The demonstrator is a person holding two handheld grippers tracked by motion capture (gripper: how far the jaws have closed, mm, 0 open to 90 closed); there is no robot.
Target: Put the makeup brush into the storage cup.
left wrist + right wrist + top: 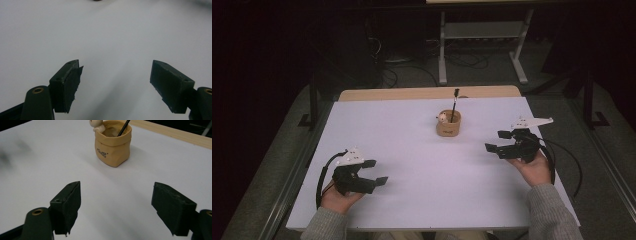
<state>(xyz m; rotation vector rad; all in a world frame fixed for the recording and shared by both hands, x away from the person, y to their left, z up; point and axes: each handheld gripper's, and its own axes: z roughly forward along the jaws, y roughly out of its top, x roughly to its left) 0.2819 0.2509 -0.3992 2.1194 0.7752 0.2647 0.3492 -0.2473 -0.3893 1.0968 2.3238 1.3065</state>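
A tan, sack-shaped pen holder point(449, 124) stands near the back middle of the white table point(422, 165). A black pen point(454, 104) sticks up out of it, and a small pale figure point(442, 117) sits on its rim. My right gripper point(497, 141) hangs open to the holder's right, jaws pointing toward it with nothing between them. In the right gripper view the holder point(113, 143) lies ahead, well beyond the open gripper point(116, 207). At the front left my left gripper point(376, 172) is open and empty over bare table, and so it looks in its own view point(116, 85).
A strip of wood point(427, 93) runs along the table's far edge. Beyond it on the dark floor stand a grey frame point(482, 35) and loose cables. Black cables trail from both grippers toward the table's sides.
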